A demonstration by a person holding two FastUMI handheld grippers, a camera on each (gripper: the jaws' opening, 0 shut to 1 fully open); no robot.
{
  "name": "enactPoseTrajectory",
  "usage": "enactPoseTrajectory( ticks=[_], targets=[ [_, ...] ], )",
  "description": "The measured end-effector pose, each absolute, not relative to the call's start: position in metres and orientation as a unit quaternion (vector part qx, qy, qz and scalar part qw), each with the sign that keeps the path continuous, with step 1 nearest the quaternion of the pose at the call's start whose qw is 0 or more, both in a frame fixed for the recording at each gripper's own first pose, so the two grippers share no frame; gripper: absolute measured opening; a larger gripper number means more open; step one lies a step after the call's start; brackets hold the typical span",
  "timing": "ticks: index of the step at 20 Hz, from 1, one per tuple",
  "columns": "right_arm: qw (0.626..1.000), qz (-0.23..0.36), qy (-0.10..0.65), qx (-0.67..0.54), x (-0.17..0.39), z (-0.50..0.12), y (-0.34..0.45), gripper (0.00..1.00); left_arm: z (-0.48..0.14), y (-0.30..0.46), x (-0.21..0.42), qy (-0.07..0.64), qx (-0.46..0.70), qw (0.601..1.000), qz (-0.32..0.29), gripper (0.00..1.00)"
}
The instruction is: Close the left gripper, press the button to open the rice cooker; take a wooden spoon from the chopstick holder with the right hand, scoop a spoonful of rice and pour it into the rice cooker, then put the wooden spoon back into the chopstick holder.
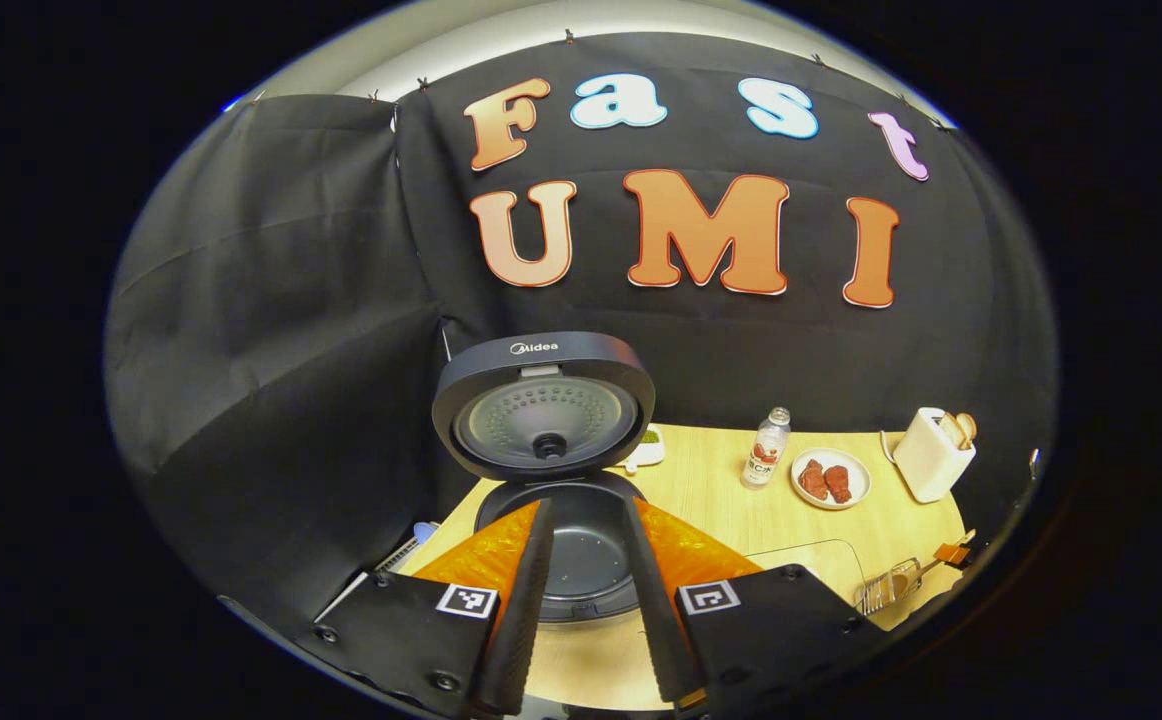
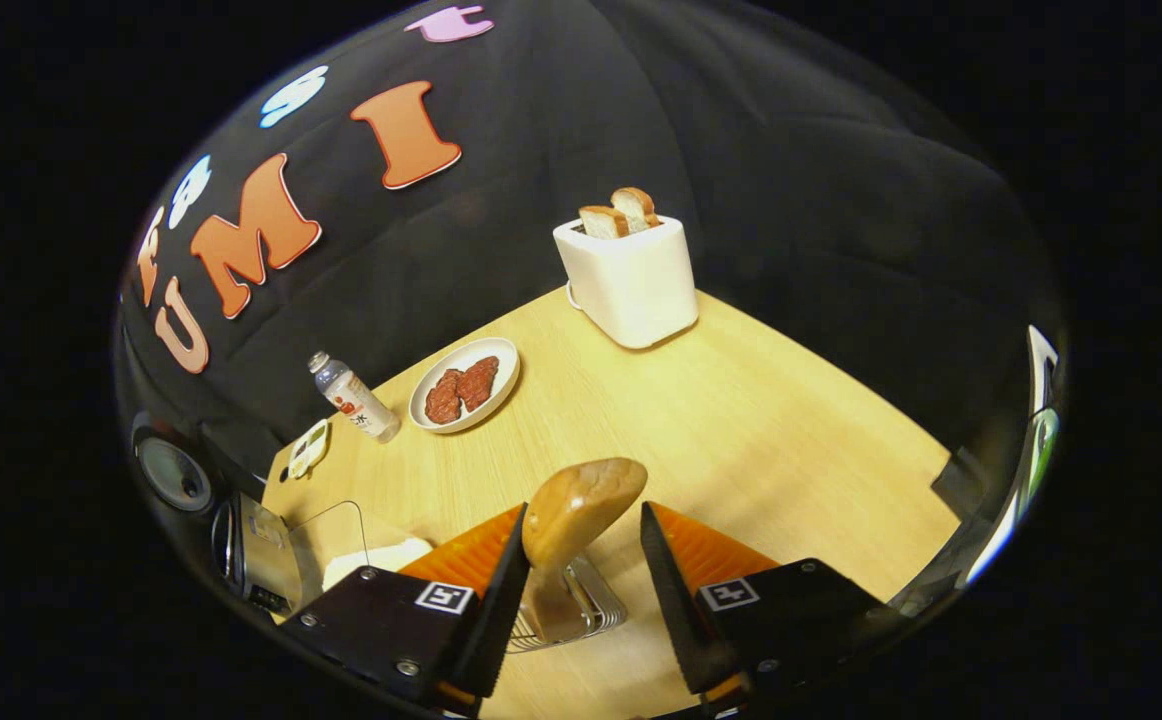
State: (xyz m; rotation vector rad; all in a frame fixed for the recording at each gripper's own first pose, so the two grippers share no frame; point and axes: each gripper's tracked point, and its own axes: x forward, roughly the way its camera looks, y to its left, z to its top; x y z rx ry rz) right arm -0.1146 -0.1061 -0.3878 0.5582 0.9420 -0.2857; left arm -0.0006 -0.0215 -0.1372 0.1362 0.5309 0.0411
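Standing open on the table (image 1: 721, 500), the rice cooker (image 1: 551, 470) sits beyond your left tool (image 1: 586, 600), whose fingers are spread and empty. Your right tool (image 2: 581, 590) gapes around the wooden spoon (image 2: 581, 505) standing in the chopstick holder (image 2: 576, 615). Judged light, stiff and smooth, grip its neck under the bowl.

Left gripper view: close, facing open cooker (image 1: 551, 470) and back wall. Right gripper view: low, looking across table (image 2: 741, 420) at toaster (image 2: 631, 280). Shared: toaster, plate (image 2: 466, 385), bottle (image 2: 353, 398).
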Motion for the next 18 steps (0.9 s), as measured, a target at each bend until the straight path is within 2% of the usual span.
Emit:
enactPoseTrajectory(
  ticks=[1,2,3,4,5,6,7,8,9,10,11,14,15,18],
  targets=[
    [0.841,-0.128,0.448,0.276,-0.116,-0.390,-0.101,0.59,-0.138,-0.022,-0.002,0.263,0.068,0.962,0.020,0.47],
    [0.839,-0.121,0.446,0.287,-0.116,-0.387,-0.097,0.54,-0.138,-0.022,-0.003,0.264,0.069,0.962,0.020,0.52],
    [0.839,-0.118,0.441,0.296,-0.113,-0.384,-0.095,0.43,-0.138,-0.024,-0.003,0.265,0.069,0.962,0.017,0.52],
    [0.841,-0.119,0.435,0.298,-0.111,-0.384,-0.093,0.39,-0.140,-0.025,-0.004,0.265,0.071,0.961,0.015,0.47],
    [0.842,-0.124,0.435,0.293,-0.112,-0.386,-0.093,0.23,-0.140,-0.025,-0.004,0.266,0.073,0.961,0.013,0.49],
    [0.844,-0.126,0.431,0.292,-0.112,-0.384,-0.093,0.21,-0.140,-0.026,-0.004,0.266,0.076,0.961,0.012,0.52],
    [0.844,-0.125,0.431,0.293,-0.112,-0.384,-0.092,0.19,-0.139,-0.027,-0.004,0.264,0.077,0.961,0.011,0.47],
    [0.846,-0.125,0.429,0.291,-0.113,-0.382,-0.090,0.17,-0.140,-0.027,-0.003,0.263,0.076,0.962,0.009,0.47],
    [0.846,-0.125,0.432,0.286,-0.115,-0.381,-0.090,0.15,-0.140,-0.028,-0.002,0.262,0.074,0.962,0.007,0.52],
    [0.849,-0.125,0.430,0.281,-0.115,-0.378,-0.090,0.14,-0.142,-0.029,-0.004,0.262,0.073,0.962,0.004,0.52],
    [0.852,-0.124,0.426,0.277,-0.113,-0.373,-0.091,0.12,-0.144,-0.029,-0.004,0.262,0.074,0.962,0.003,0.47],
    [0.864,-0.125,0.405,0.273,-0.102,-0.352,-0.094,0.10,-0.148,-0.025,-0.001,0.261,0.072,0.963,0.004,0.57],
    [0.867,-0.125,0.400,0.270,-0.098,-0.343,-0.095,0.10,-0.149,-0.022,-0.001,0.262,0.070,0.963,0.004,0.47],
    [0.883,-0.113,0.379,0.252,-0.086,-0.309,-0.092,0.10,-0.149,-0.005,0.001,0.253,0.068,0.965,0.023,0.60]
  ],
)
